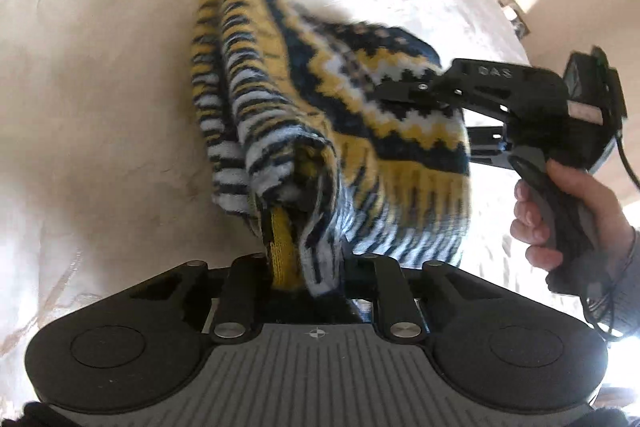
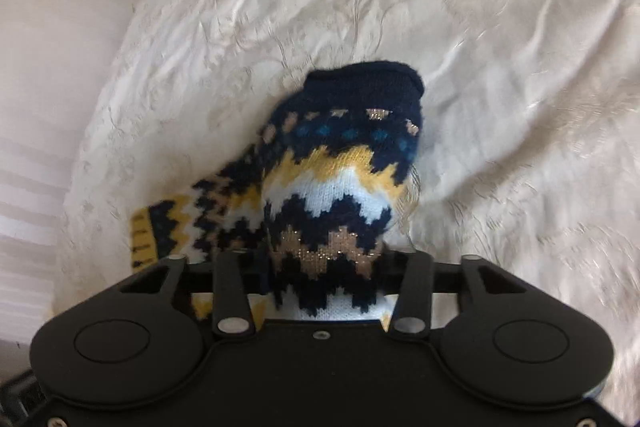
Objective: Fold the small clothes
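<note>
Jaws of left gripper [image 1: 304, 267] and right gripper [image 2: 328, 291] clamped on knit sock [image 1: 320, 131], both angled down over bedspread [image 1: 100, 67].

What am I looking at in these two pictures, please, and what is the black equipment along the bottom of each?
A person holds a hand-operated gripper in each hand, and each gripper carries a wide-angle camera looking forward along its two fingers. The black body along the bottom of each picture is that camera's own gripper. The left gripper is shut on a bunched edge of a knitted garment in navy, yellow and white. In that same picture the right gripper comes in from the right, with the person's hand on its handle. The other picture is the right gripper's own view, with the knit between its fingers. Under the garment lies a cream bedspread.
</note>
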`<state>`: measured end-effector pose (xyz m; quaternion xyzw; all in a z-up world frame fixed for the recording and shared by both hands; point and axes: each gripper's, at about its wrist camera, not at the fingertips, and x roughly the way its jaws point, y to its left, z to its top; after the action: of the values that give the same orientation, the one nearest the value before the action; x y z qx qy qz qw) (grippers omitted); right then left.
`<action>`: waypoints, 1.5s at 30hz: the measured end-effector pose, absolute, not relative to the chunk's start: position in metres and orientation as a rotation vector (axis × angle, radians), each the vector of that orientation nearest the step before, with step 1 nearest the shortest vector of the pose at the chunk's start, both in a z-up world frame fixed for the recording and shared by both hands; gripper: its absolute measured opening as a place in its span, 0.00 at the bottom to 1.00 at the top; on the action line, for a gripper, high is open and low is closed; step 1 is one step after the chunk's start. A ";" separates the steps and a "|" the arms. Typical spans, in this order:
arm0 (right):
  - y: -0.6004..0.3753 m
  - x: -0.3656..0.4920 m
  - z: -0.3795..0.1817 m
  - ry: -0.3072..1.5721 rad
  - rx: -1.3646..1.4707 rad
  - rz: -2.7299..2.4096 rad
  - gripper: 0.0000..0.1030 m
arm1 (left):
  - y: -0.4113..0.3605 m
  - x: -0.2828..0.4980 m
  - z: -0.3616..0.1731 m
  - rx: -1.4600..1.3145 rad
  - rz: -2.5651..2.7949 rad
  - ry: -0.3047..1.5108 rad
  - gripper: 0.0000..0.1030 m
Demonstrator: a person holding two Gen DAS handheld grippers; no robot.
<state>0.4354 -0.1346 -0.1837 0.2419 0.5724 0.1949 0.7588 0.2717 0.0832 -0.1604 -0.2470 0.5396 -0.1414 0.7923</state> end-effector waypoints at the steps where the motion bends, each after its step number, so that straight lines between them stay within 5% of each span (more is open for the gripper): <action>1: -0.138 0.431 -0.177 1.232 0.533 0.424 0.48 | 0.078 0.268 -0.152 -0.517 -0.309 1.147 0.18; 9: -0.194 0.390 -0.113 1.126 0.527 0.466 0.48 | 0.046 0.252 -0.103 -0.450 -0.414 1.047 0.17; 21: -0.311 0.321 -0.114 1.171 0.533 0.458 0.49 | -0.007 0.211 -0.132 -0.465 -0.439 1.094 0.19; 27: -0.335 0.310 -0.154 1.248 0.362 0.360 0.67 | -0.023 0.178 -0.189 -0.435 -0.197 1.273 0.26; 33: -0.371 0.293 -0.132 1.161 0.369 0.390 0.72 | -0.029 0.162 -0.144 -0.377 -0.106 1.180 0.26; 34: -0.375 0.291 -0.129 1.144 0.360 0.400 0.71 | -0.032 0.153 -0.131 -0.339 -0.106 1.156 0.26; 38: -0.372 0.285 -0.116 1.100 0.308 0.454 0.38 | -0.048 0.153 -0.083 -0.254 -0.140 1.014 0.26; 45: -0.349 0.289 -0.123 1.109 0.220 0.505 0.37 | -0.096 0.223 -0.106 -0.183 -0.184 1.005 0.26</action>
<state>0.2889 -0.3492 -0.1227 0.1031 0.5199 0.2365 0.8143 0.2225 -0.0960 -0.1055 -0.0876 0.4802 -0.0880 0.8683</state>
